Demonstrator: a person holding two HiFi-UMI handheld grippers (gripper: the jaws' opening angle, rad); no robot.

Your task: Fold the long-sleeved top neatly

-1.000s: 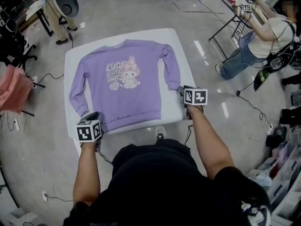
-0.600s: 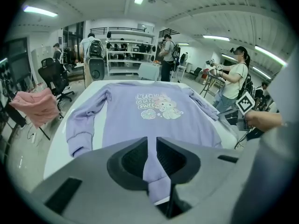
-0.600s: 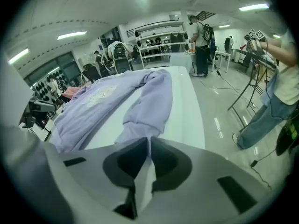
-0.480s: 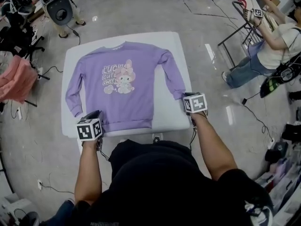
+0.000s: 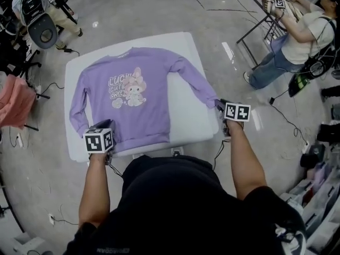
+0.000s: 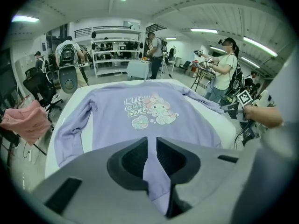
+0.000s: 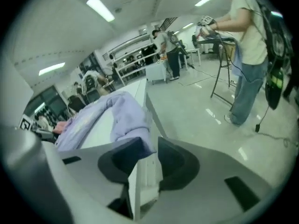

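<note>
The lilac sweatshirt (image 5: 141, 97) lies flat and face up on the white table (image 5: 186, 124) ahead of both my grippers, neckline at the far end, its cartoon rabbit print (image 5: 126, 86) towards the side of my left gripper (image 6: 152, 158). That gripper is clamped on the hem (image 6: 156, 185) at the near corner: the lilac ribbed edge runs straight through the narrow gap between the pads, and the body of the garment spreads away beyond them. My right gripper (image 7: 148, 155) sits at the table's near edge on the other side, with the cuff (image 7: 136, 133) of the sleeve bunched between its pads; these jaws have just been opening, yet the cloth fills the gap and looks pinched. From the cuff the sleeve stretches away slantwise to the shoulder. Just below the cuff, the white table edge (image 7: 142, 183) shows between the jaws. The other sleeve (image 5: 77, 102) lies loose beyond my left gripper, alongside the body. Well beyond my right gripper, a person in jeans (image 5: 295, 41) stands at a metal rack.
</note>
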